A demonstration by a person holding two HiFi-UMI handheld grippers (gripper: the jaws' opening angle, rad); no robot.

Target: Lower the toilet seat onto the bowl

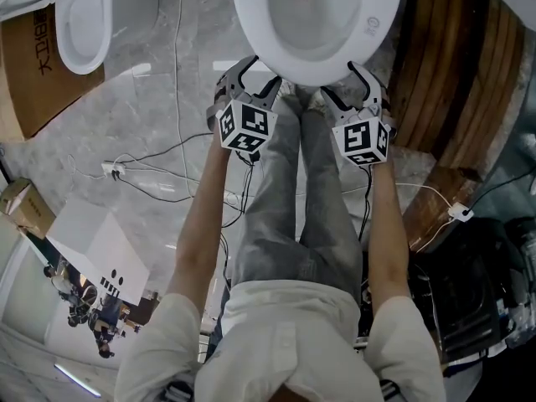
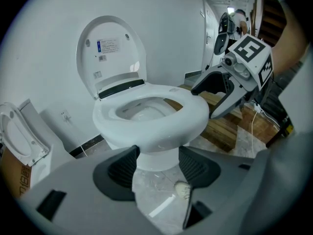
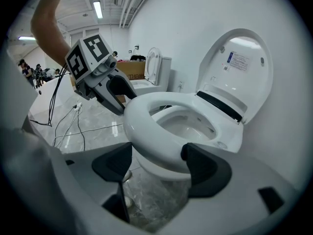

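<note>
Just ahead of both claws, the white toilet seat (image 2: 188, 116) lies flat on the bowl (image 1: 327, 23). It is a smooth, glossy oval ring with a thick rounded edge. Behind it, on the far side from the claws, the lid (image 2: 110, 53) stands upright close to the wall, with a label stuck on its inner face. The left claw (image 2: 159, 155) is spread wide, its dark ribbed pads (image 2: 122, 168) well apart and clamped on nothing. The seat's front rim shows just above and beyond the gap, and I can't tell whether either pad touches it. The right claw (image 3: 157, 155) is spread just as wide and holds nothing. The seat's front edge sits in the gap between its pads, near them, though contact is unclear. From the left claw, the right one shows off to the right, its tips right at the seat's side edge. Below both claws is grey marble floor (image 1: 151, 132), and out past the right claw lies a stack of wooden boards (image 1: 444, 82).
</note>
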